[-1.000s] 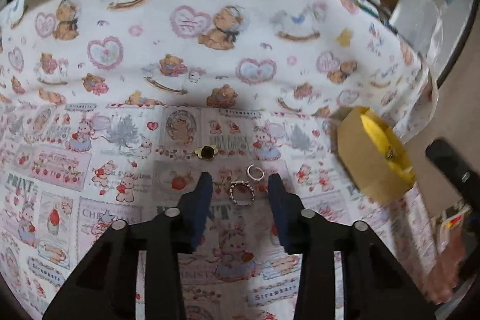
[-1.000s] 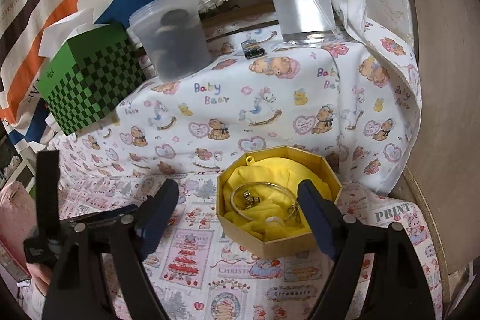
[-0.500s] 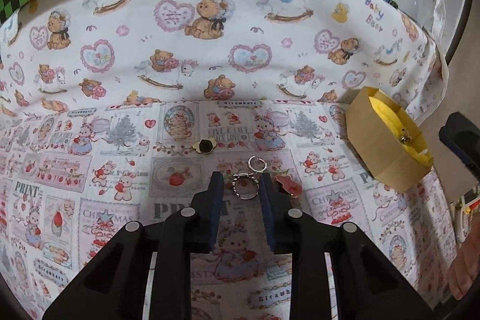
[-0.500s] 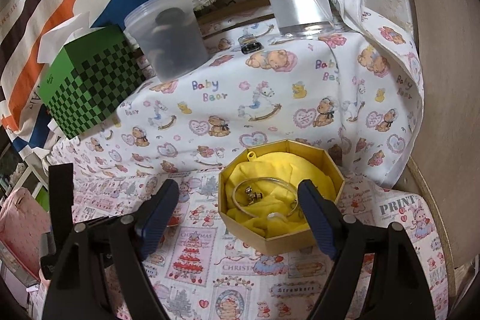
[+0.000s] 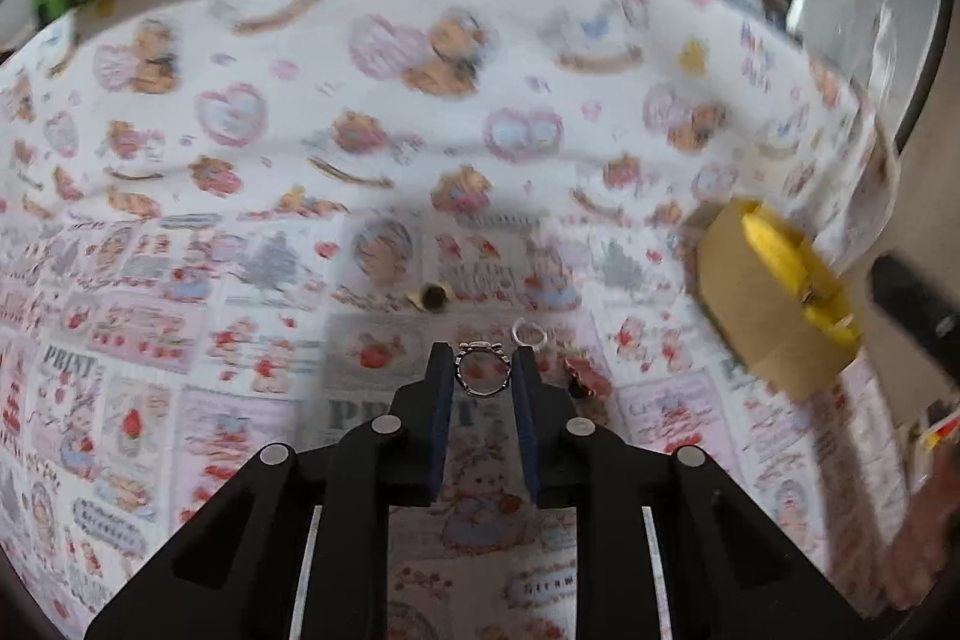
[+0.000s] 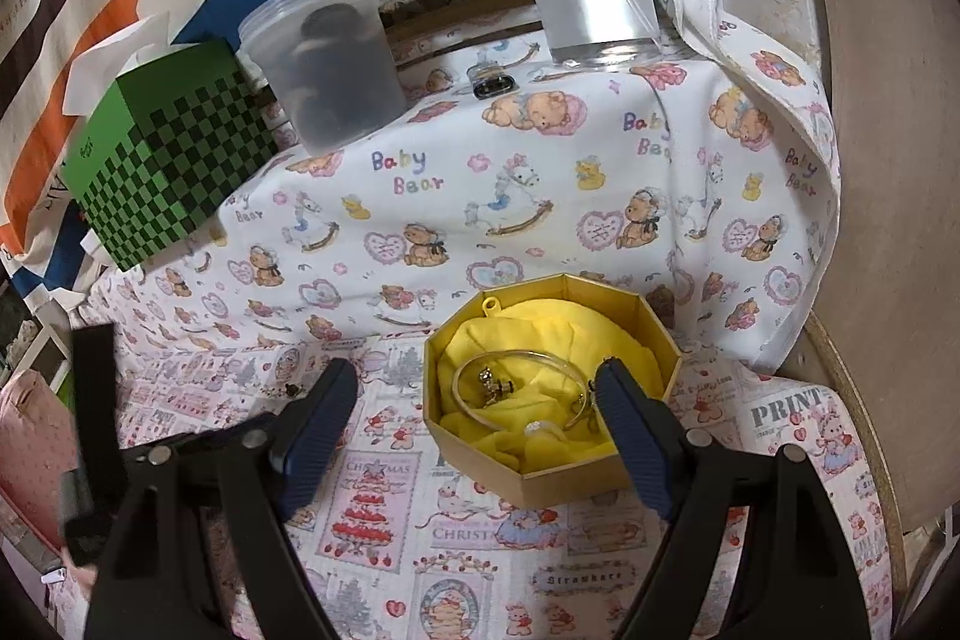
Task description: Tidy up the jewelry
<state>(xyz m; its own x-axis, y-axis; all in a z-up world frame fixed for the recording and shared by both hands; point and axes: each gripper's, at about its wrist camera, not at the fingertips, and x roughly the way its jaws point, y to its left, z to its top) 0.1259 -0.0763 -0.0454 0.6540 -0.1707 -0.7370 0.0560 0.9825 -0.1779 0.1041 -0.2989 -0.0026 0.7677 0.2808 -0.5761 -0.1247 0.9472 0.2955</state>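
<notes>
As the left gripper (image 5: 482, 370) was closing its jaws on the beaded ring (image 5: 482, 369), it needed a gentle, centred squeeze, while the right gripper (image 6: 474, 415) stood open

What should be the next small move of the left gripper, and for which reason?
Probably finish closing, then lift. The left gripper is closing, its fingers flank the beaded ring on the printed cloth, seemingly touching its sides. The octagonal box with yellow lining stands open to the right.

Shiny metal ring (image 5: 482, 369) on matt printed cloth (image 5: 252, 388); cardboard box (image 6: 543, 481).
</notes>
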